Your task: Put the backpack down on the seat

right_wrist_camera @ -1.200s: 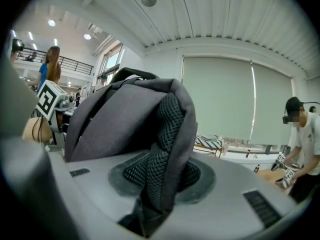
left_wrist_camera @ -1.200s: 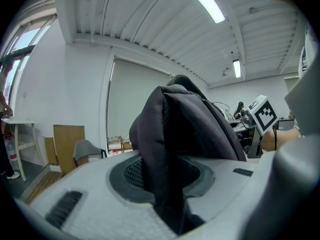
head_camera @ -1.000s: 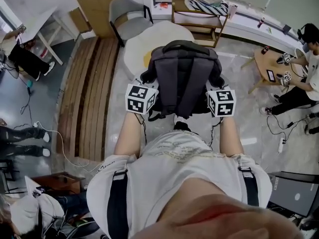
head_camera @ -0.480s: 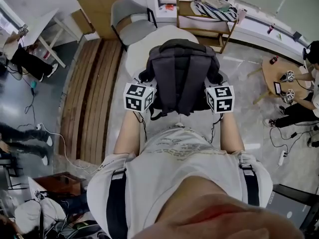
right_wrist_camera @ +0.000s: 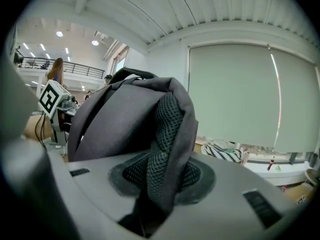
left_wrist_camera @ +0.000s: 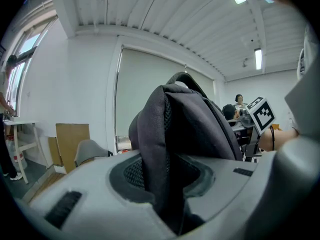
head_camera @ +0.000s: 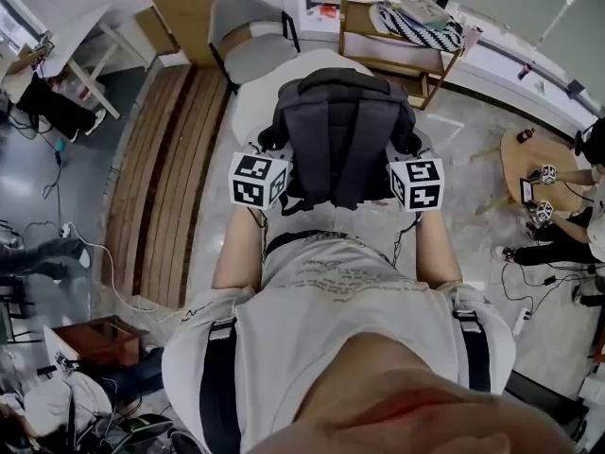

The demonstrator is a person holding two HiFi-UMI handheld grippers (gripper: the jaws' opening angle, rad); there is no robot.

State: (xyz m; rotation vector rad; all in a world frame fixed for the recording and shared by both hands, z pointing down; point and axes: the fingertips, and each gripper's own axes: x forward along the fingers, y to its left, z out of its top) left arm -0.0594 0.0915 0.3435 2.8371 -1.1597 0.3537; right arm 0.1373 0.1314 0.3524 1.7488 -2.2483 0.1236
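While left gripper (left_wrist_camera: pixel 167 186) and right gripper (right_wrist_camera: pixel 159 194) jaws pinch its edges, backpack (head_camera: pixel 340 135) upright over pale seat (head_camera: pixel 253 102)

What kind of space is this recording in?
Likely an open-plan lab or studio: cables trailing over the floor, a white worktable at far left, another person seated at a low round wooden table.

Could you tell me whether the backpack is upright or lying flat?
Upright: backpack, handle topmost, clamped by left gripper and right gripper.
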